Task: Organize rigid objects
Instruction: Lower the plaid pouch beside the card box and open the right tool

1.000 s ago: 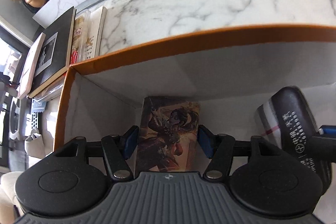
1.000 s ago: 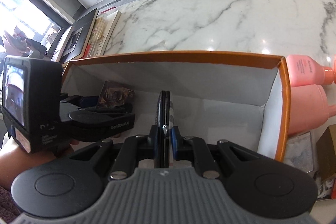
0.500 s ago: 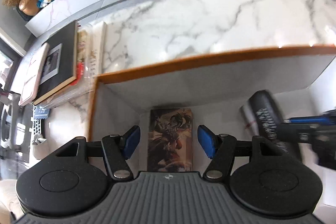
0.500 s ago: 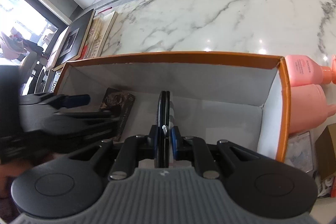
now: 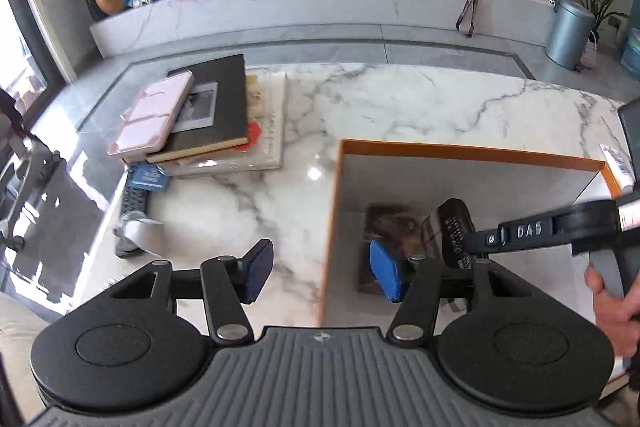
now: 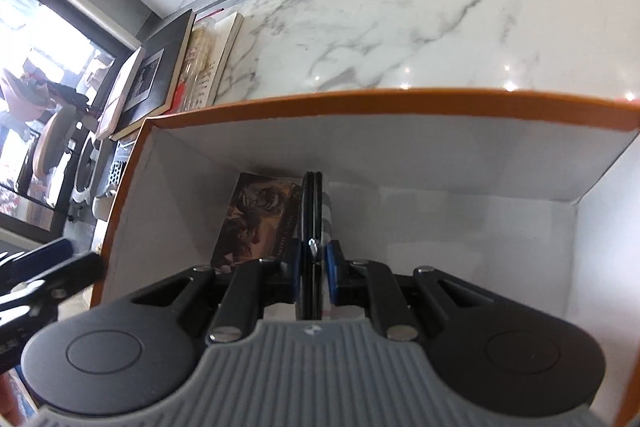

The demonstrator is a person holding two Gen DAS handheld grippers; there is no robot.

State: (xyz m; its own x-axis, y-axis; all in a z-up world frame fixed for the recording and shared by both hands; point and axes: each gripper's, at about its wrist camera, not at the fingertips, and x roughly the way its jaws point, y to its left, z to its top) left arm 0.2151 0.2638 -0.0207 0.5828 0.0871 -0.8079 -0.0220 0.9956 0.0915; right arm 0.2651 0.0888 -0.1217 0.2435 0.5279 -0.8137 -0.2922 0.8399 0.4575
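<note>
An orange-rimmed white box stands on the marble table. A brown illustrated card box lies flat on its floor at the left. My right gripper is shut on a thin black oval case, held on edge inside the box just right of the card box. My left gripper is open and empty, above the box's left wall.
A stack of books with a pink case on top lies on the table left of the box. A blue card, a remote and a small white object lie near the table's left edge.
My left gripper rose out of the box and swung left, still open. My right gripper carried the black case lower and leftward, close beside the card box.
</note>
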